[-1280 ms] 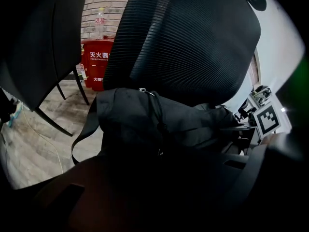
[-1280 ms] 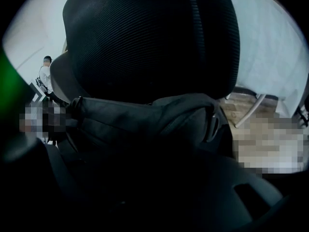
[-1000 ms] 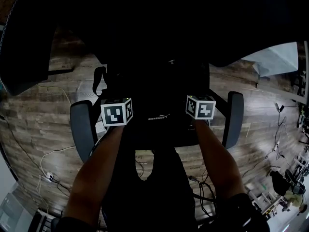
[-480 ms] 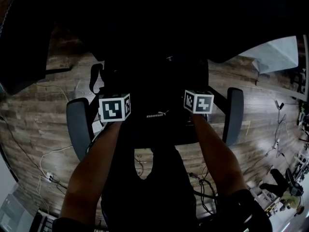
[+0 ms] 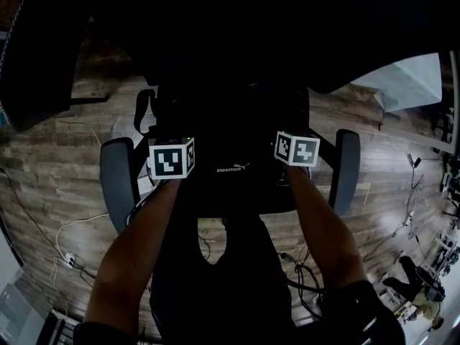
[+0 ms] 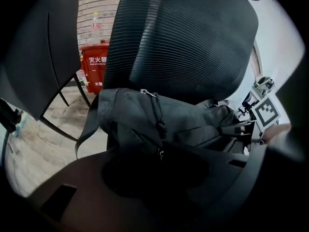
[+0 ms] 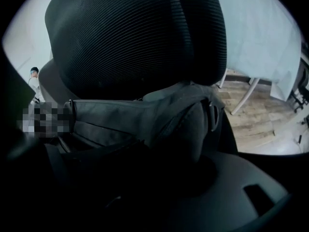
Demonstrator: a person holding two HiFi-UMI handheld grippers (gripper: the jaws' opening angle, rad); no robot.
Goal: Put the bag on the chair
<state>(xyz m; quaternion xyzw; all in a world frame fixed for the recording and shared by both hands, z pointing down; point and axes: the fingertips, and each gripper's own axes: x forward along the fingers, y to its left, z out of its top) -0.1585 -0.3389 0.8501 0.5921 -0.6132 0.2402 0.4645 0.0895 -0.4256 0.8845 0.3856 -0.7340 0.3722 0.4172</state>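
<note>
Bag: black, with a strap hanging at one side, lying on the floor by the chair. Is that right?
Not quite. The bag is black and its strap hangs at one side, but it lies on the seat of the chair, against the mesh back, not on the floor. The left gripper view shows it.

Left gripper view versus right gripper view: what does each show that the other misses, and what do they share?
Only the left gripper view: a red box with a bottle above it, and a second chair. Only the right gripper view: a pale cloth-covered table. Both: the black bag resting against the chair's mesh backrest.
</note>
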